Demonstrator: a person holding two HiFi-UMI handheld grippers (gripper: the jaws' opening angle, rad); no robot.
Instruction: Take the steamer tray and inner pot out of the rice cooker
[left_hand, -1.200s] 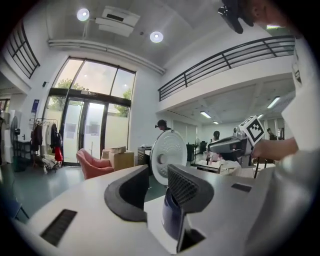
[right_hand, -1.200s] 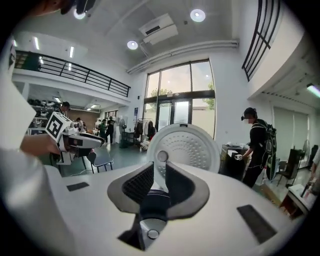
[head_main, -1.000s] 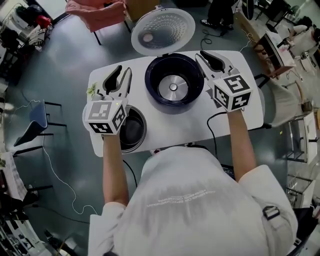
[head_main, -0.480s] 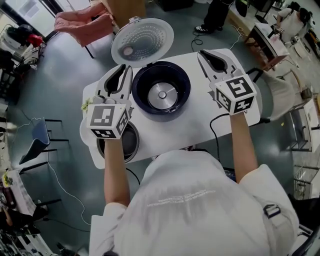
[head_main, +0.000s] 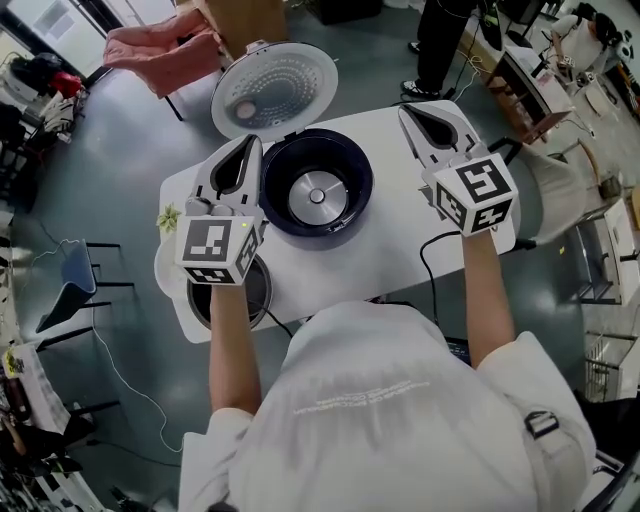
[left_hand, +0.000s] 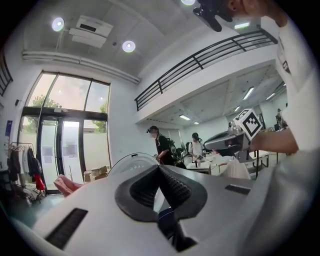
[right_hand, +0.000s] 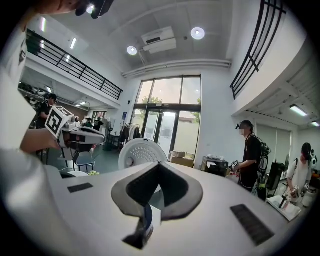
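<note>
The dark blue rice cooker (head_main: 352, 200) stands open at the middle of the white table (head_main: 400, 215), its round lid (head_main: 275, 92) tipped back. Only the silver heating plate (head_main: 317, 194) shows inside. A dark round inner pot (head_main: 238, 296) sits at the table's near left, partly hidden by my left gripper's marker cube. A pale round rim (head_main: 160, 268) pokes out beside it; I cannot tell what it is. My left gripper (head_main: 246, 147) hovers just left of the cooker, shut and empty. My right gripper (head_main: 405, 110) hovers to the cooker's right, shut and empty.
A black cable (head_main: 428, 252) runs off the table's near edge. A small green sprig (head_main: 167, 217) lies at the left edge. A pink chair (head_main: 165, 45) and a standing person (head_main: 440, 40) are beyond the table. A grey chair (head_main: 70, 290) stands on the left.
Both grippers' jaws have shut from a small gap. The grippers have lifted a little, and the head view has shifted so the table sits lower and further left.
</note>
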